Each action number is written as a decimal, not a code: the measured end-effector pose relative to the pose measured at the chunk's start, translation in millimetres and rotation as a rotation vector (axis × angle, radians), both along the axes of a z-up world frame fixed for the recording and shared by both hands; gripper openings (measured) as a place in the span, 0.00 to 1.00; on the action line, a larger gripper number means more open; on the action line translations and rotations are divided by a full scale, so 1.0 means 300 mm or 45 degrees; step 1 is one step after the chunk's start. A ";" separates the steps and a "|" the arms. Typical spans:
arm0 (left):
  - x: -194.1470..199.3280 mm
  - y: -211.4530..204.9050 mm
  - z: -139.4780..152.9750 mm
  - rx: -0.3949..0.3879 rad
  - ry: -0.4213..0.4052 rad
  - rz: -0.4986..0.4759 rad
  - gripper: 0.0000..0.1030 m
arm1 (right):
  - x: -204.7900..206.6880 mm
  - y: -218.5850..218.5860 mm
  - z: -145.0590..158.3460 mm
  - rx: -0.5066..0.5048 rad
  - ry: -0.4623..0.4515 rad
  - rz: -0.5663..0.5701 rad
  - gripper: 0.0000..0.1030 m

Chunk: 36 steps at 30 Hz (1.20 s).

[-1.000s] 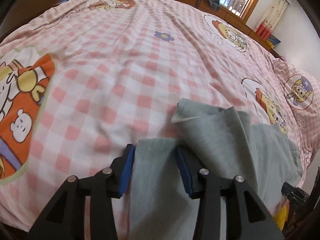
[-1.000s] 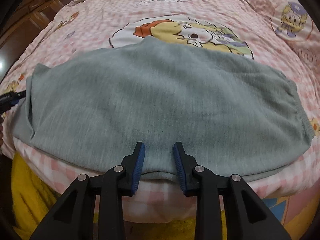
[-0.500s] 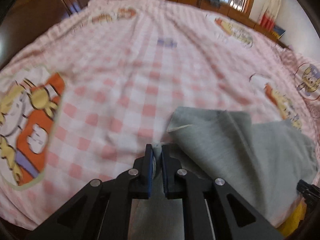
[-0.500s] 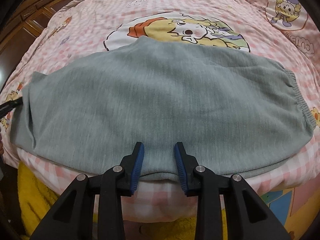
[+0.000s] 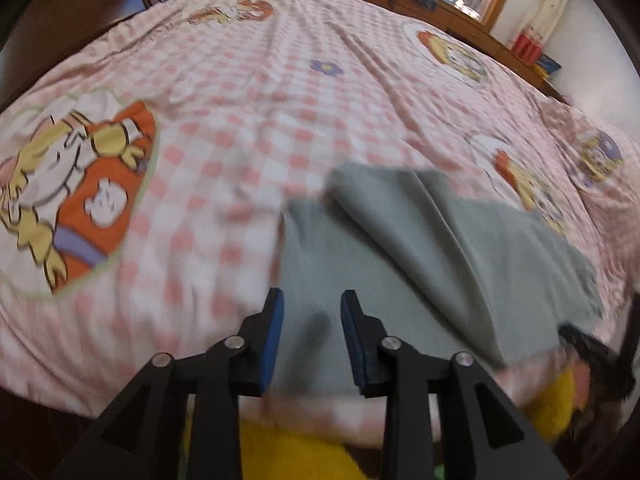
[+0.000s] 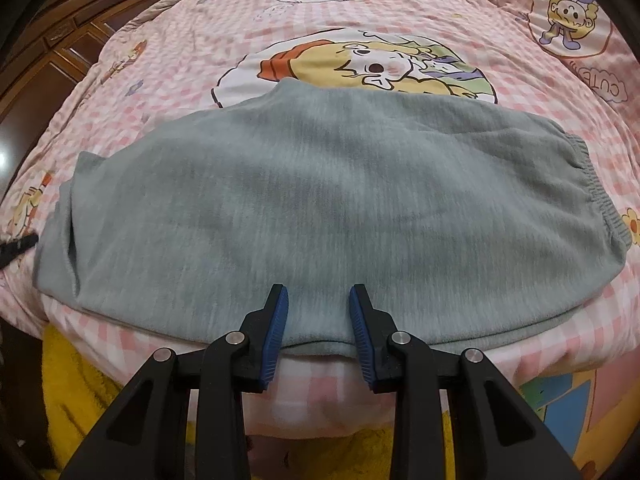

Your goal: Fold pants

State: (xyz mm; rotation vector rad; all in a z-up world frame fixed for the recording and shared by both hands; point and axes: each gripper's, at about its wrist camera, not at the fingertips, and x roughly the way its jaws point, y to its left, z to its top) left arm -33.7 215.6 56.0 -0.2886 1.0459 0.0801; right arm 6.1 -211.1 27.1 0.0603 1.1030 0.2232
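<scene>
Left tool (image 5: 312,300) has reopened, releasing the grey pants (image 5: 360,264).

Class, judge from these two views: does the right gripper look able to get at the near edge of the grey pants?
Probably yes: the right gripper is open, straddling the near edge of the grey pants, with nothing between them.

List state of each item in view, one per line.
Pants: folded lengthwise, flat on bed, one leg end flipped back.
Left hand-held gripper: open, over the leg end, gripping nothing.
Right hand-held gripper: open, at the near edge of the pants.
Bedspread: spread out, wrinkled.
</scene>
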 end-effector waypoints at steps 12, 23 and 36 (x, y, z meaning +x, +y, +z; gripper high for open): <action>-0.073 -0.025 -0.090 0.009 0.072 0.086 0.43 | -0.022 0.003 0.002 -0.010 0.021 0.015 0.32; -0.097 0.058 -0.100 0.159 0.123 0.206 0.01 | -0.026 0.044 -0.001 -0.089 0.020 0.053 0.35; 0.057 -0.154 0.116 0.006 -0.105 0.015 0.47 | -0.036 -0.017 0.028 -0.048 0.031 -0.011 0.35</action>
